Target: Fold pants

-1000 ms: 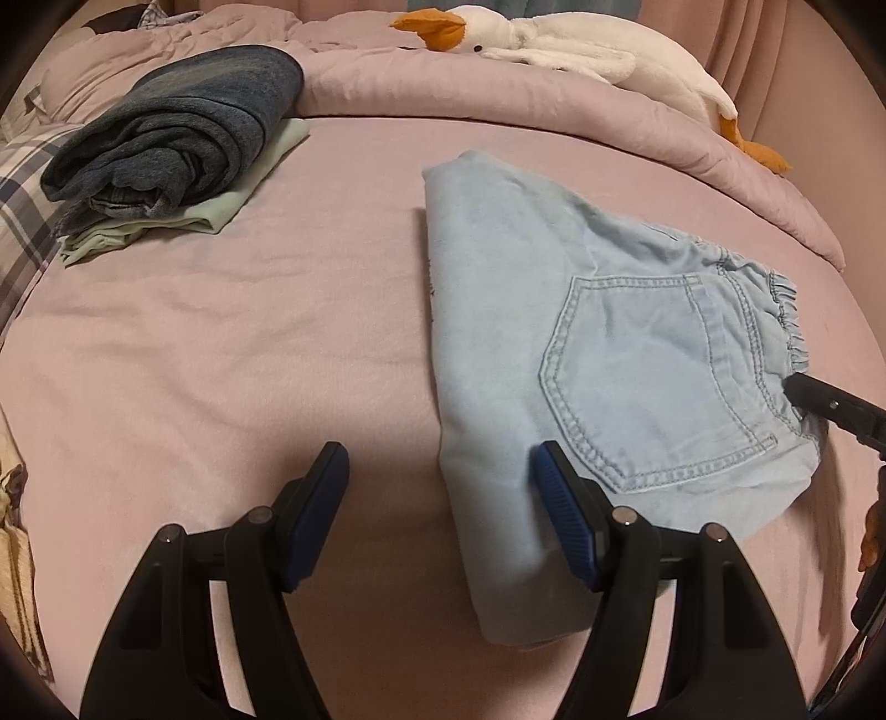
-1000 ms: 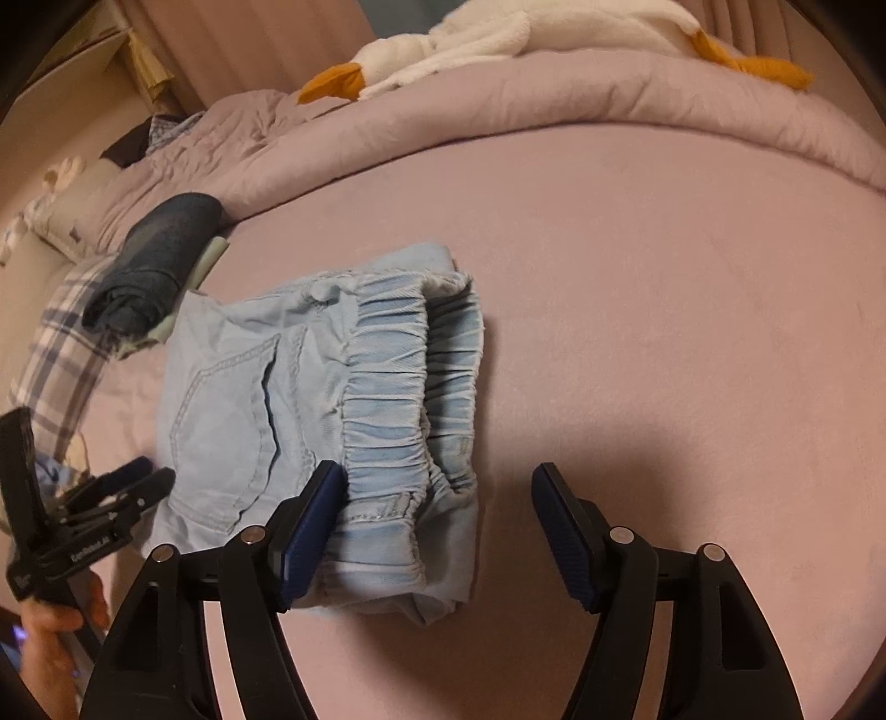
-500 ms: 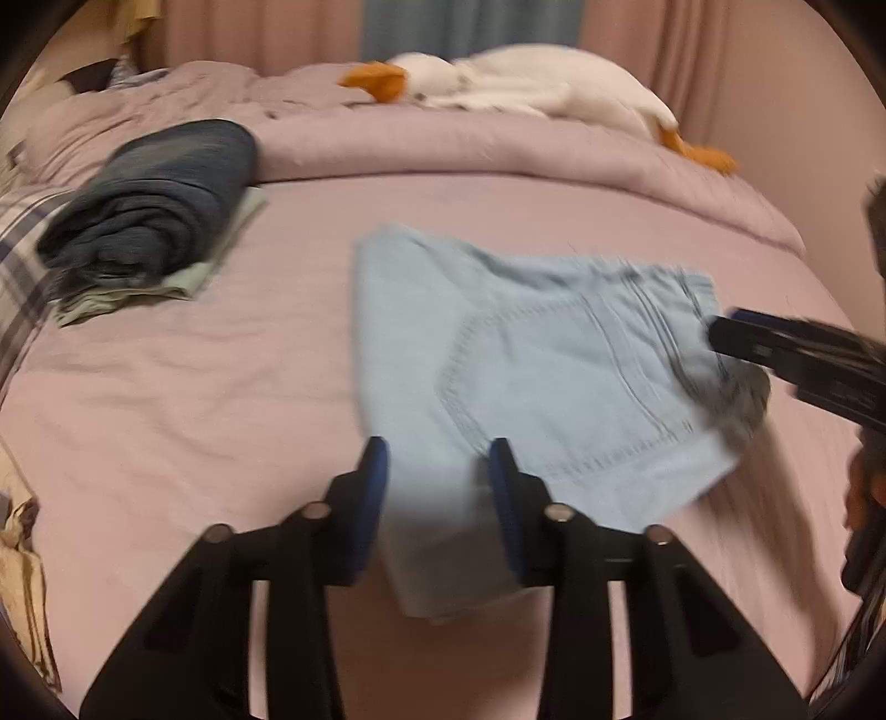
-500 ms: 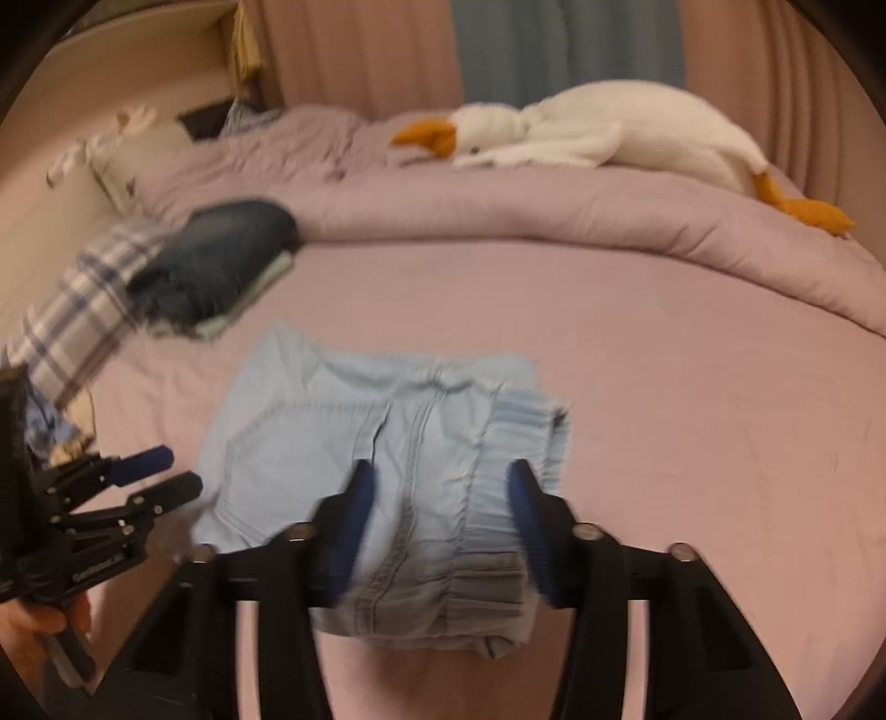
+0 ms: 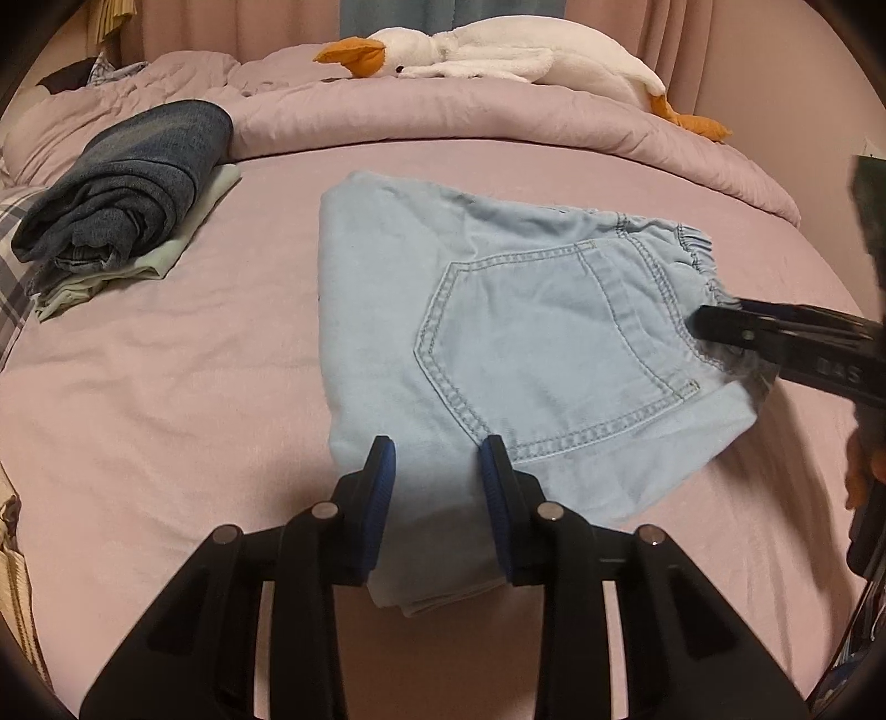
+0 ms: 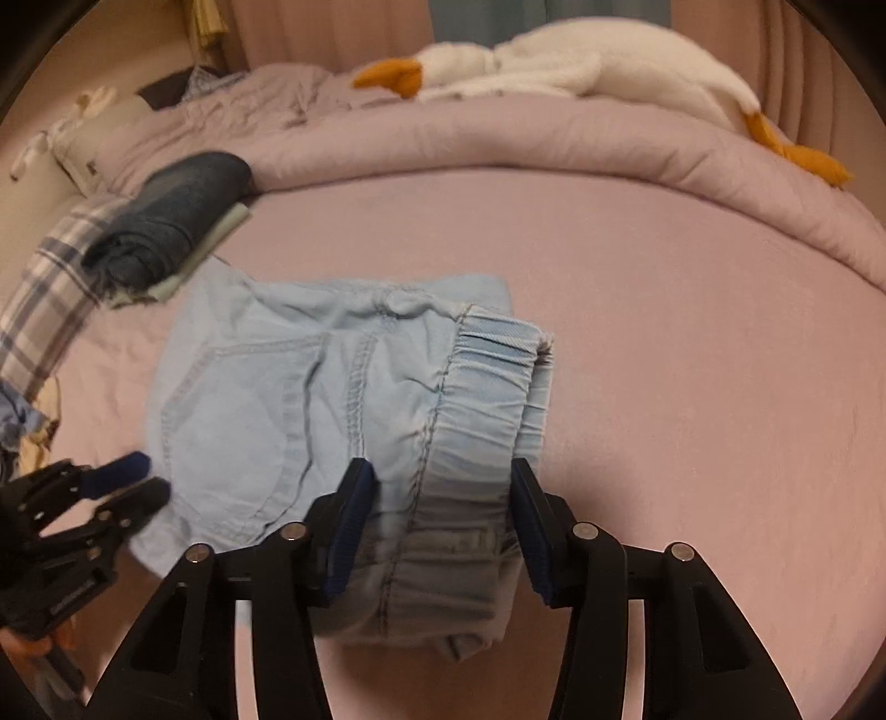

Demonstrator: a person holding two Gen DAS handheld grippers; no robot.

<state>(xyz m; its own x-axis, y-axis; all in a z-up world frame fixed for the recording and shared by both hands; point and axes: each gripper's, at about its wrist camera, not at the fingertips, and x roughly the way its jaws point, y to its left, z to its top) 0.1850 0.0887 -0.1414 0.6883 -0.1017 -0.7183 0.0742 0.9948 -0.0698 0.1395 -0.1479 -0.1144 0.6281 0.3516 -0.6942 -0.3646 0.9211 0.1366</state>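
Observation:
Folded light blue denim pants (image 5: 526,332) lie on the pink bed sheet (image 5: 166,387), back pocket up. My left gripper (image 5: 437,471) is shut on the pants' folded near edge. My right gripper (image 6: 437,498) is shut on the elastic waistband end of the pants (image 6: 343,399). In the left wrist view the right gripper's fingers (image 5: 775,338) reach in from the right at the waistband. In the right wrist view the left gripper (image 6: 127,487) shows at lower left at the pants' edge.
A stack of folded dark jeans (image 5: 127,183) on a pale green garment lies at the back left. A rolled pink duvet (image 5: 498,116) with a white goose plush (image 5: 498,50) runs along the back. A plaid cloth (image 6: 44,299) lies at the left.
Both grippers have closed from wide open onto the pants. The pants have shifted and lifted slightly, and both cameras have pulled back.

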